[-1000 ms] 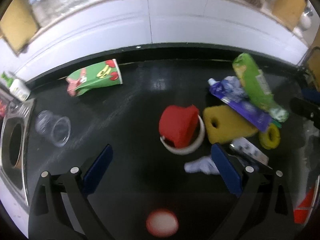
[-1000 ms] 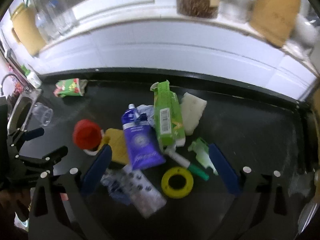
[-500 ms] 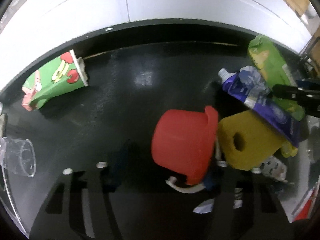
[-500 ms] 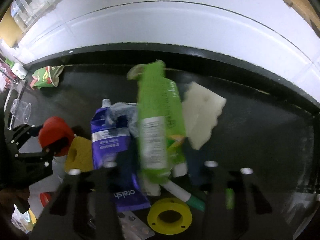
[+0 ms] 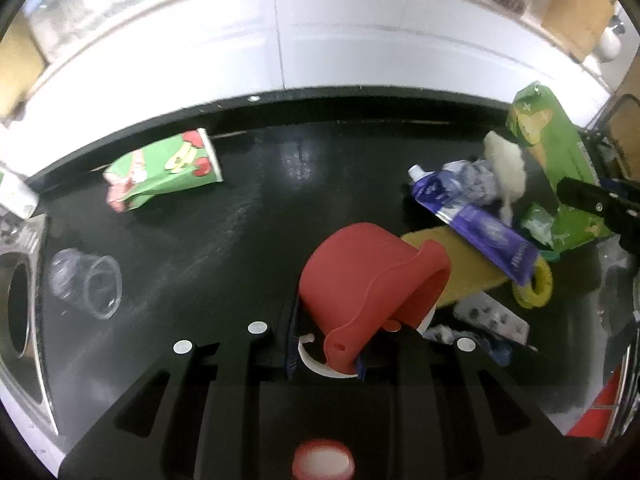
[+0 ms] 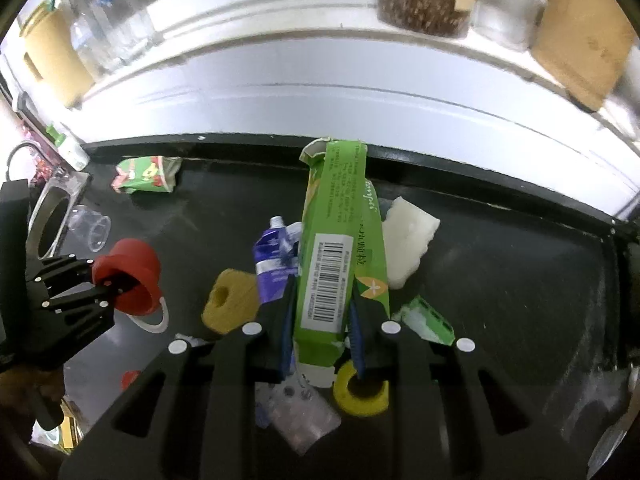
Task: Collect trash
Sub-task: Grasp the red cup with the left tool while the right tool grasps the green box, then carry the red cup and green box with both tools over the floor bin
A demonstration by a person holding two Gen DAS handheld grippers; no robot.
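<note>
My left gripper (image 5: 326, 344) is shut on a red cup (image 5: 368, 276) with a white handle and holds it above the black counter; it also shows in the right wrist view (image 6: 128, 276). My right gripper (image 6: 322, 328) is shut on a long green carton (image 6: 340, 248) and lifts it. Below lie a purple tube (image 6: 272, 264), a yellow sponge (image 6: 230, 306), a yellow ring (image 6: 362, 392), a white sponge (image 6: 408, 236) and a blister pack (image 6: 296, 412).
A crumpled green-and-red carton (image 5: 160, 170) lies at the back left. A clear plastic cup (image 5: 88, 282) lies on its side beside the steel sink (image 5: 20, 312). A small green box (image 6: 426, 318) lies right of the carton. White tiled wall and shelf with jars behind.
Both grippers dropped to the counter, closed, and rose: the left took hold of the red cup, the right took hold of the green carton and lifted it off the pile.
</note>
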